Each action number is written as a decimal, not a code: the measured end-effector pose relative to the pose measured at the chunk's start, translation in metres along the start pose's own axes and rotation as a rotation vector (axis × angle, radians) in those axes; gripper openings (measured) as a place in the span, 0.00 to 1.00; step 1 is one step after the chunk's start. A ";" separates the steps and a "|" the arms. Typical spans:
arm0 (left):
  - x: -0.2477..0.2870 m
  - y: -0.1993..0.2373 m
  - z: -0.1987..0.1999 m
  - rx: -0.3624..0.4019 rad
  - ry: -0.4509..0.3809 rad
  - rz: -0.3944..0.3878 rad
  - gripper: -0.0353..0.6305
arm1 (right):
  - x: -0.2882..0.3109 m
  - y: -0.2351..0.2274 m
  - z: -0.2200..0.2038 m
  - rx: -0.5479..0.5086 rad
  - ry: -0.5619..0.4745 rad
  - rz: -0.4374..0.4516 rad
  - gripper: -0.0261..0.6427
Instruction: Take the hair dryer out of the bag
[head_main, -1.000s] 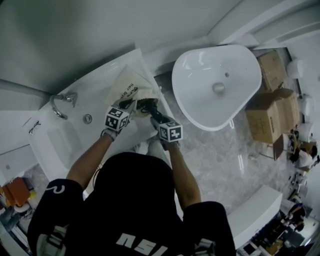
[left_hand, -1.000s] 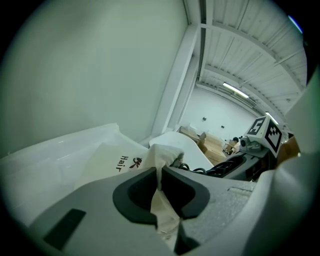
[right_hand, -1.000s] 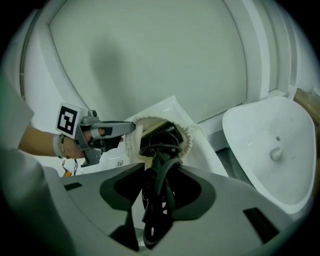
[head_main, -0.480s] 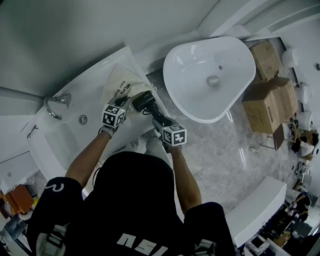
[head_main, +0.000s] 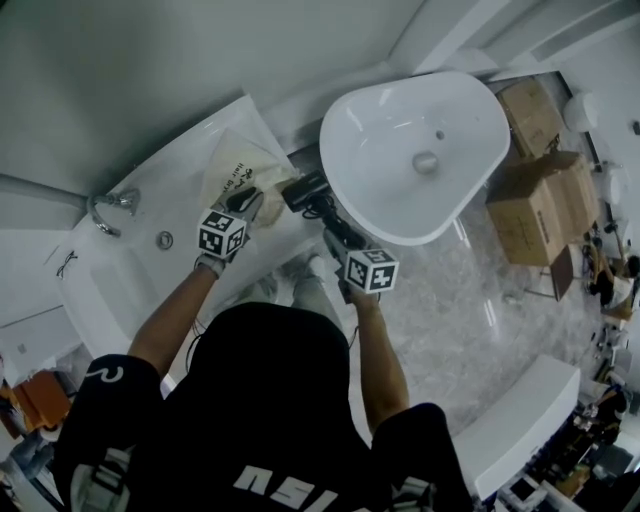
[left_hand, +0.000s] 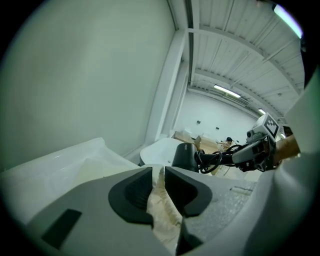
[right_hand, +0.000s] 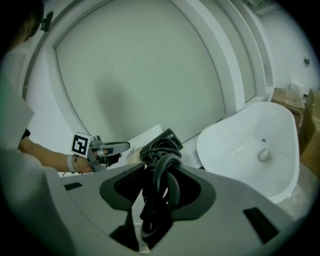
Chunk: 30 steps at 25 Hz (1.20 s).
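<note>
A cream drawstring bag (head_main: 230, 168) lies on the ledge of the white tub. My left gripper (head_main: 247, 203) is at the bag's mouth. Its jaws have just been opening, and a fold of bag cloth (left_hand: 161, 202) still lies loosely between the pads. The black hair dryer (head_main: 306, 190), with its cord wound round the handle, hangs clear of the bag, to its right. My right gripper (head_main: 337, 228) is shut on the dryer's cord-wrapped handle (right_hand: 161, 170). From the left gripper view, the dryer (left_hand: 185, 156) and the right gripper (left_hand: 252, 152) are ahead, on the right.
The tub (head_main: 120, 270) carries a chrome faucet (head_main: 108, 205) at its left. A large white oval basin (head_main: 415, 150) stands close to the right of the dryer. Cardboard boxes (head_main: 545, 205) are stacked at the far right. The floor (head_main: 450, 320) is grey marble.
The right gripper has drawn the hair dryer out of the bag's mouth, rightward toward the basin. The left gripper stays at the bag, having shifted slightly.
</note>
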<state>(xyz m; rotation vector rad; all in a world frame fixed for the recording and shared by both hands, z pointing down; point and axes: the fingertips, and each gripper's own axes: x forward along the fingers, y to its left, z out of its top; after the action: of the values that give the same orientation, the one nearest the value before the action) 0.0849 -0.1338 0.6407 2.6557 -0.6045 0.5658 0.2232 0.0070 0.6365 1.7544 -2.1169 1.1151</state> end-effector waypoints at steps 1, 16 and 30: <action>0.000 -0.002 0.003 0.004 -0.006 0.006 0.16 | -0.004 -0.004 0.007 -0.001 -0.014 0.000 0.28; -0.057 0.011 0.024 -0.055 -0.110 0.232 0.14 | 0.022 0.024 0.094 -0.109 -0.070 0.183 0.28; -0.172 0.093 -0.007 -0.162 -0.184 0.468 0.13 | 0.129 0.143 0.114 -0.225 0.004 0.365 0.28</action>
<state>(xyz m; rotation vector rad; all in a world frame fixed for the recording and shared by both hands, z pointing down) -0.1035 -0.1525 0.5926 2.4306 -1.2871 0.3726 0.0930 -0.1610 0.5680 1.3019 -2.5141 0.9055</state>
